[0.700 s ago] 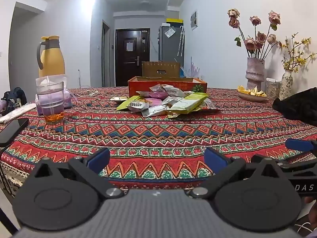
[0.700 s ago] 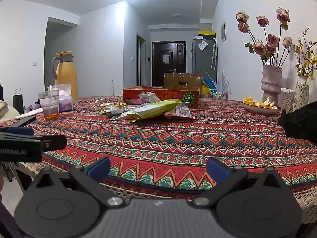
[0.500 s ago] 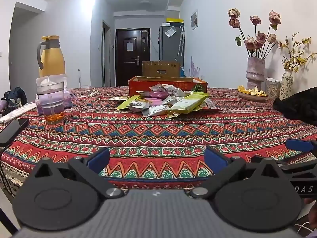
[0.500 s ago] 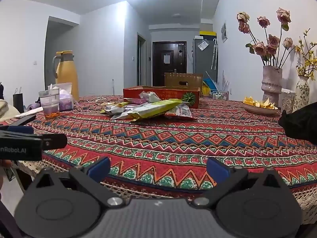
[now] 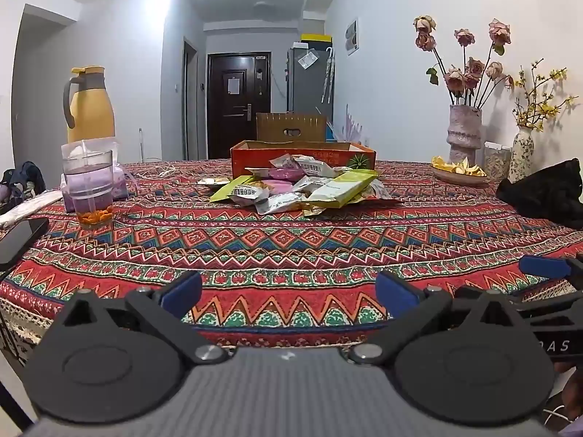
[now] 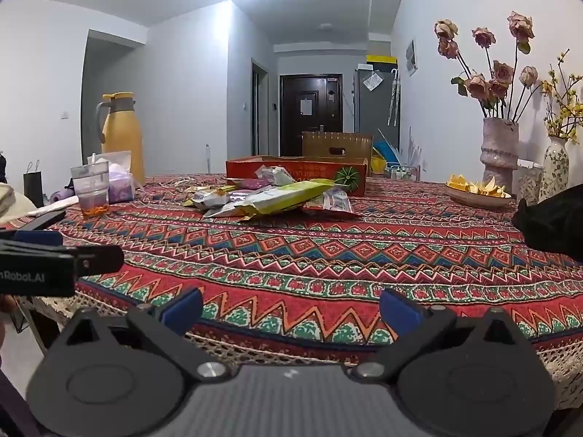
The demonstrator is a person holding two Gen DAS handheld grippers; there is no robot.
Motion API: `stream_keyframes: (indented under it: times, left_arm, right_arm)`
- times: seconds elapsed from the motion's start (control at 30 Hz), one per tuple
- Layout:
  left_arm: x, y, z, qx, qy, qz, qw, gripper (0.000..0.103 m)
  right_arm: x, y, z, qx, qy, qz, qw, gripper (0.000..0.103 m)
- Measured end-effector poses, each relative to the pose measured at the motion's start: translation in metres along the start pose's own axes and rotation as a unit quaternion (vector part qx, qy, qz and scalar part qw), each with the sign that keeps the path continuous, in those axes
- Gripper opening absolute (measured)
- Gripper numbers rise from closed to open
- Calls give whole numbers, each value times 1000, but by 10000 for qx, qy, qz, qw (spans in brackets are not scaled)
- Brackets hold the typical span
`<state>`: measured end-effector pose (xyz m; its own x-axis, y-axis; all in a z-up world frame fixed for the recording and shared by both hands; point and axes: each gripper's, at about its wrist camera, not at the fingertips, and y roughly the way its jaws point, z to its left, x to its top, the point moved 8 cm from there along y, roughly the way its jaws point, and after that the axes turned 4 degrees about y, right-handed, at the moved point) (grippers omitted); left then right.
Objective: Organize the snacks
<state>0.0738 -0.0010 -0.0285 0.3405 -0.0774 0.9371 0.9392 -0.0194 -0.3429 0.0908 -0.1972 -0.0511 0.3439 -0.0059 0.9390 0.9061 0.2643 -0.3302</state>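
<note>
A heap of snack packets (image 5: 298, 189) (image 6: 269, 198) lies mid-table on the patterned cloth, green, white and purple wrappers mixed. Just behind it stands a shallow orange cardboard box (image 5: 302, 156) (image 6: 297, 171). My left gripper (image 5: 288, 293) hovers at the table's near edge, open, nothing between its blue-padded fingers. My right gripper (image 6: 291, 304) is beside it, open and empty too. Each gripper's side shows at the edge of the other's view. Both are well short of the packets.
A glass cup (image 5: 91, 189) with orange bits, a tissue pack and a yellow thermos jug (image 5: 89, 105) stand at the left. A phone (image 5: 18, 242) lies at the left edge. A fruit plate (image 5: 459, 174), vases with flowers (image 5: 464, 134) and a black bag (image 5: 546, 193) sit right.
</note>
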Motion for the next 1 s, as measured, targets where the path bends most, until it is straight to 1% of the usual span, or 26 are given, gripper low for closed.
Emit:
stream_keyframes:
  times: [1.0]
  left_arm:
    - [0, -1, 0, 17, 21, 10, 10000, 103]
  right_arm:
    - [-1, 3, -1, -4, 69, 91, 9999, 103]
